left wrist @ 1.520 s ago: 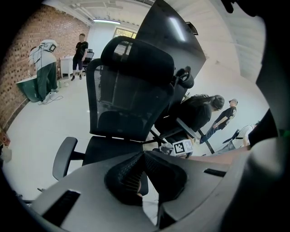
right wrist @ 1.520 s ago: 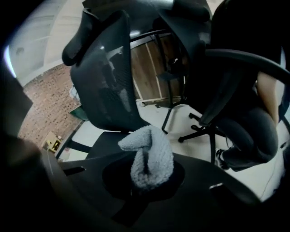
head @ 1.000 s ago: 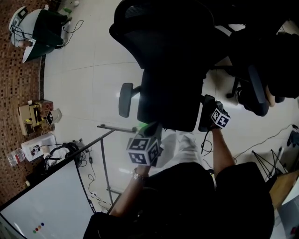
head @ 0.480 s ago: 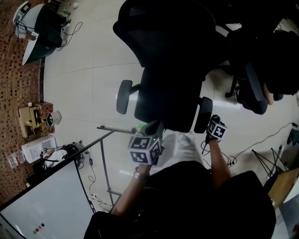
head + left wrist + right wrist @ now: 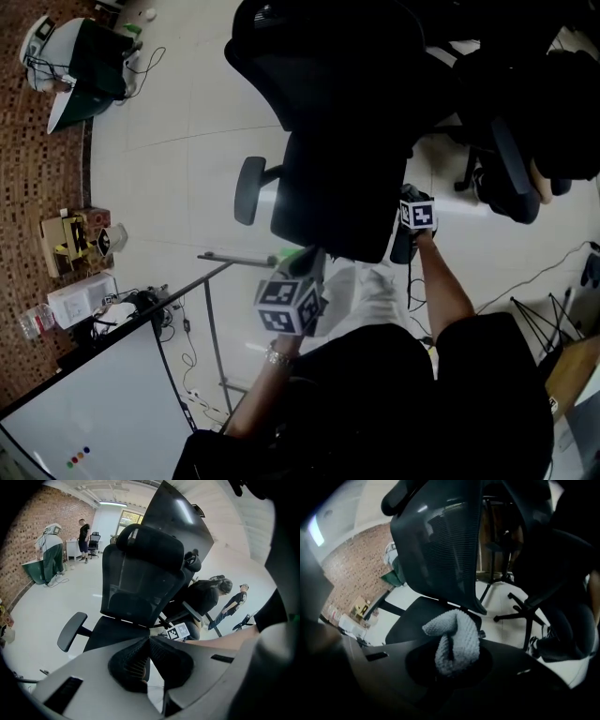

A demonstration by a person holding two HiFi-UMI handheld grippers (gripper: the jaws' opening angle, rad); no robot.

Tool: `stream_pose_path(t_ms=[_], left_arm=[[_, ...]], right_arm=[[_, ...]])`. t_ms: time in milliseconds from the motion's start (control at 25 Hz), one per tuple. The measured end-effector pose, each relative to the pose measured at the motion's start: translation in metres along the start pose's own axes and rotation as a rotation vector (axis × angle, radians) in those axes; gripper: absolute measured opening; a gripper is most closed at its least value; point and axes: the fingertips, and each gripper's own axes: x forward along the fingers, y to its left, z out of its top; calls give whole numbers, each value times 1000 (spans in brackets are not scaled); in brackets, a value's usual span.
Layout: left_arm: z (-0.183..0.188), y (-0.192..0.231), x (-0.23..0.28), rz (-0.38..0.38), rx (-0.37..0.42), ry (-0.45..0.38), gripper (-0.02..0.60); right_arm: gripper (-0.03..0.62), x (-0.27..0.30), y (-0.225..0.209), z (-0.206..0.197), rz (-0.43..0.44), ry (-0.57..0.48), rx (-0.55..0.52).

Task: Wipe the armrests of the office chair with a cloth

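A black office chair (image 5: 337, 141) stands in front of me. Its left armrest (image 5: 248, 190) sticks out free. My right gripper (image 5: 414, 212) is over the right armrest (image 5: 397, 247), whose near end shows below the marker cube. In the right gripper view the right gripper (image 5: 452, 660) is shut on a grey cloth (image 5: 453, 638) that bulges out of the jaws above the chair seat (image 5: 419, 618). My left gripper (image 5: 298, 272) is held back near my body, and in its own view its pads (image 5: 140, 660) meet with nothing between them.
A person sits on a second dark chair (image 5: 525, 141) close on the right. A whiteboard (image 5: 94, 403) and a metal frame (image 5: 211, 319) are at the lower left. Boxes (image 5: 70, 234) lie at the left and cables (image 5: 548, 277) at the right.
My right gripper with the cloth slid back toward me along the right armrest, then moved forward over it again. The left gripper has stayed in place.
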Motion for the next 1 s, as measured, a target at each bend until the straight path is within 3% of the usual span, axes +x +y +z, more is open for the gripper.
stream_pose_path(t_ms=[120, 240, 440, 600, 760, 880, 1000], left_arm=[[-2, 5, -7, 9, -8, -14, -5], [-2, 11, -11, 16, -19, -24, -5], [0, 3, -10, -3, -5, -33, -5], [8, -9, -11, -27, 15, -46, -5], [19, -15, -13, -51, 38, -71, -5], [29, -19, -15, -84, 59, -97, -5], [40, -21, -23, -117, 73, -125, -5]], right_arm=[[20, -11, 23, -38, 66, -51, 75], [20, -24, 54, -82, 144, -51, 42], [20, -43, 95, -152, 267, 35, -1], [20, -52, 106, -186, 298, 100, -36], [20, -58, 89, -197, 232, 160, -28], [20, -66, 53, -203, 111, 226, -16], [20, -85, 15, -188, -32, 197, 127]])
